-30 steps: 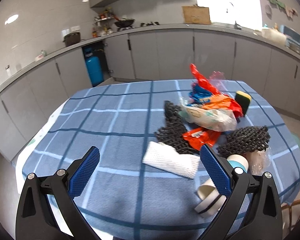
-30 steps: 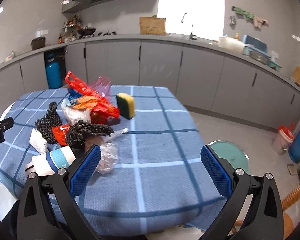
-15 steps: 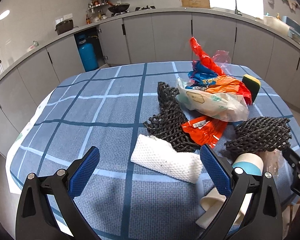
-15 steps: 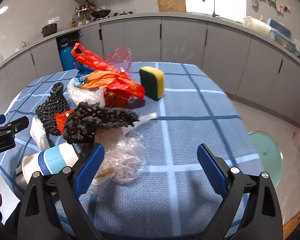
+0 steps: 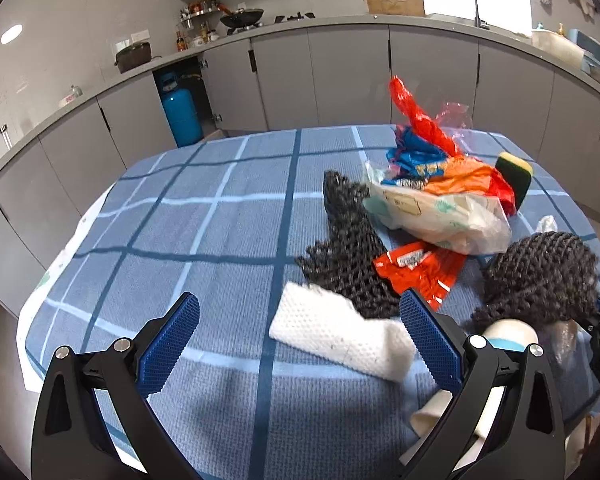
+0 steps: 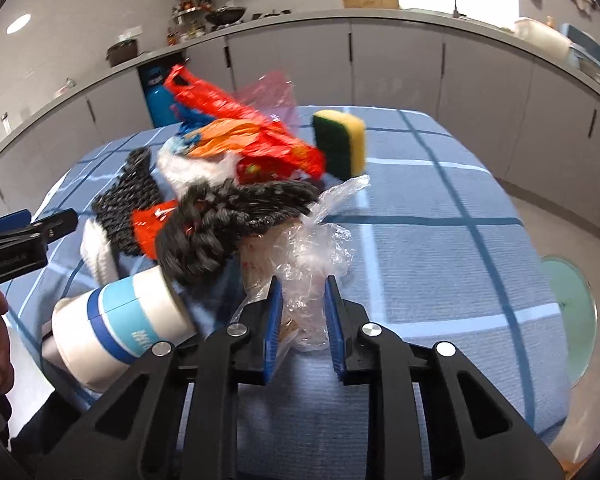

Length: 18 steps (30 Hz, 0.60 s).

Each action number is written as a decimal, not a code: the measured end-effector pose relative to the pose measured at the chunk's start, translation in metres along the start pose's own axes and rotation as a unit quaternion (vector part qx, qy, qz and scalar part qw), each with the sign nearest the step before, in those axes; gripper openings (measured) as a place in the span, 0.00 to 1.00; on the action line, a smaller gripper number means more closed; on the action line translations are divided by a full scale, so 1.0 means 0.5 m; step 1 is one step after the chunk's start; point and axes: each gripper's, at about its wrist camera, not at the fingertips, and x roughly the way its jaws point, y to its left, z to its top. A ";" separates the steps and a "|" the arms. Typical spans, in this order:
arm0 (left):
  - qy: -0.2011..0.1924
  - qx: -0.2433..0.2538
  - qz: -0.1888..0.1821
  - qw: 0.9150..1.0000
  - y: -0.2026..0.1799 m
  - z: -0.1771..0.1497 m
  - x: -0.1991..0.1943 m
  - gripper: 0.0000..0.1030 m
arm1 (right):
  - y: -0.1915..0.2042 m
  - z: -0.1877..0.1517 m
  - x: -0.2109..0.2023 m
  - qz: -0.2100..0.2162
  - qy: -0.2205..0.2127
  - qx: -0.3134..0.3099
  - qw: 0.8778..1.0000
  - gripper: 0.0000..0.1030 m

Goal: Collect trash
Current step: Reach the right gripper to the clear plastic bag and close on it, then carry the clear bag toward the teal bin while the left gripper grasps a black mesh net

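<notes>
The crumpled clear plastic bag is lying near the counter's near edge, and your right gripper is squeezing it, its fingers having just been closing. Your left gripper is hovering with fingers spread wide and empty, a white foam sleeve lying between them.

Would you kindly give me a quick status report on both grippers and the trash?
Right gripper just closed on crumpled clear plastic bag. Left gripper open, empty, white foam net sleeve ahead. Black foam mesh overlaps bag's top.
</notes>
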 end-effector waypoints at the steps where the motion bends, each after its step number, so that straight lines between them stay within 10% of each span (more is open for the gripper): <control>1: -0.002 0.001 0.000 1.000 -0.001 0.002 -0.001 0.96 | -0.004 0.000 -0.003 -0.005 -0.002 0.001 1.000 0.21; 18: -0.026 0.123 -0.120 0.985 -0.245 0.045 -0.051 0.96 | -0.136 -0.004 -0.042 -0.073 -0.019 0.054 0.996 0.20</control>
